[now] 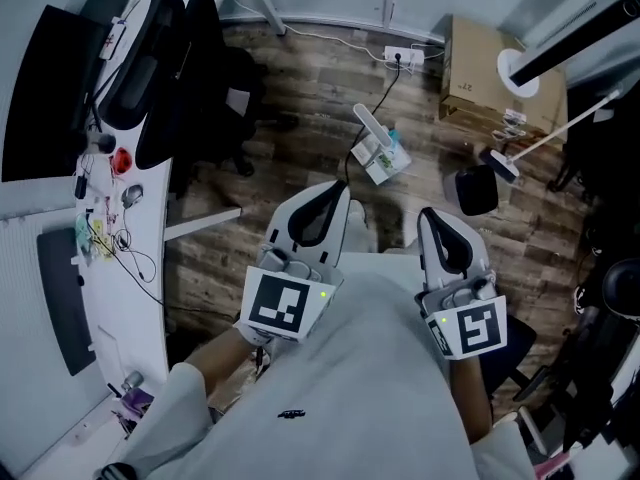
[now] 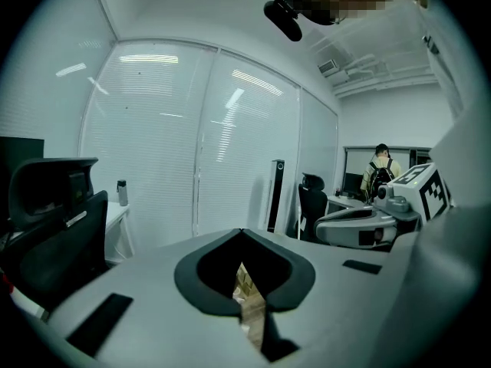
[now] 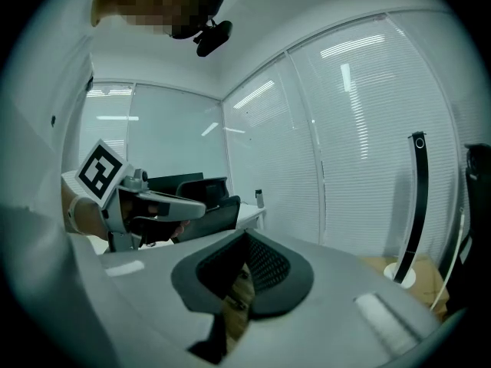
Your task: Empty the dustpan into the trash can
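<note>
While my left gripper (image 1: 334, 190) and right gripper (image 1: 431, 215) are both squeezed shut on nothing, the white plastic long-handled dustpan (image 1: 381, 154) lies on the floor farther off between them, handle pointing away, nearer my left.

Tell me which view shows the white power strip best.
The head view: the power strip lies uncovered on the wood floor. Both gripper views look across the room and do not show it.
</note>
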`<move>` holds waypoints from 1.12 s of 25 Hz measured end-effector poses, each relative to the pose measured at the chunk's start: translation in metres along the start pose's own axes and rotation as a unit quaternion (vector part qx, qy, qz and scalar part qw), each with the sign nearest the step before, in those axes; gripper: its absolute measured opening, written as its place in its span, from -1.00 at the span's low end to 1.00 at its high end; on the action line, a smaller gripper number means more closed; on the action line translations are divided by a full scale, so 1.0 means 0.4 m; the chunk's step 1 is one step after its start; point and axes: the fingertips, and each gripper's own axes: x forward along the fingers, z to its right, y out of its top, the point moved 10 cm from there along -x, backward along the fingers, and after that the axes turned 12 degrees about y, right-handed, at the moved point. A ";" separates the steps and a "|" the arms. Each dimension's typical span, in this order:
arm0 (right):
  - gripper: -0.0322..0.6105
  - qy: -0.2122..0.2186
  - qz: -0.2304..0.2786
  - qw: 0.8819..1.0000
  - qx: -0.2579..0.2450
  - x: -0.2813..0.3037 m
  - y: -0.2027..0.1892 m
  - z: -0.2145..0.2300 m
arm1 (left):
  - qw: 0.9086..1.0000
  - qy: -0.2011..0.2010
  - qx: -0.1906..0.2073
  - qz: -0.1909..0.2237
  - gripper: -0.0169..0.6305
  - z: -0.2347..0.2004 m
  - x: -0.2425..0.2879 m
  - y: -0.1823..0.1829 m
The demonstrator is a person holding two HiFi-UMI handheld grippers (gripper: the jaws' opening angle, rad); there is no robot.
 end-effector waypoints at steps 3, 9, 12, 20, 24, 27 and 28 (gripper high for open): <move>-0.87 -0.007 -0.011 1.000 0.002 0.037 -0.006 0.022 | 0.999 -0.025 0.027 -0.010 -0.92 -0.024 0.065 0.009; -0.86 -0.015 -0.016 1.000 0.023 0.092 -0.035 0.091 | 0.995 -0.062 0.080 -0.026 -0.92 -0.039 0.184 0.015; -0.86 -0.015 -0.015 0.999 0.025 0.121 -0.055 0.128 | 0.991 -0.078 0.101 -0.042 -0.92 -0.047 0.236 0.003; -0.72 -0.012 -0.037 0.998 0.058 0.170 -0.138 0.173 | 0.954 -0.167 0.238 -0.070 -0.92 -0.051 0.372 -0.025; -0.61 -0.009 -0.049 0.996 0.073 0.207 -0.187 0.204 | 0.934 -0.192 0.291 -0.080 -0.92 -0.060 0.444 -0.052; -0.56 -0.004 -0.060 0.995 0.074 0.228 -0.223 0.221 | 0.923 -0.206 0.313 -0.090 -0.92 -0.072 0.484 -0.083; -0.54 -0.002 -0.063 0.995 0.073 0.235 -0.235 0.226 | 0.920 -0.209 0.318 -0.093 -0.92 -0.078 0.498 -0.092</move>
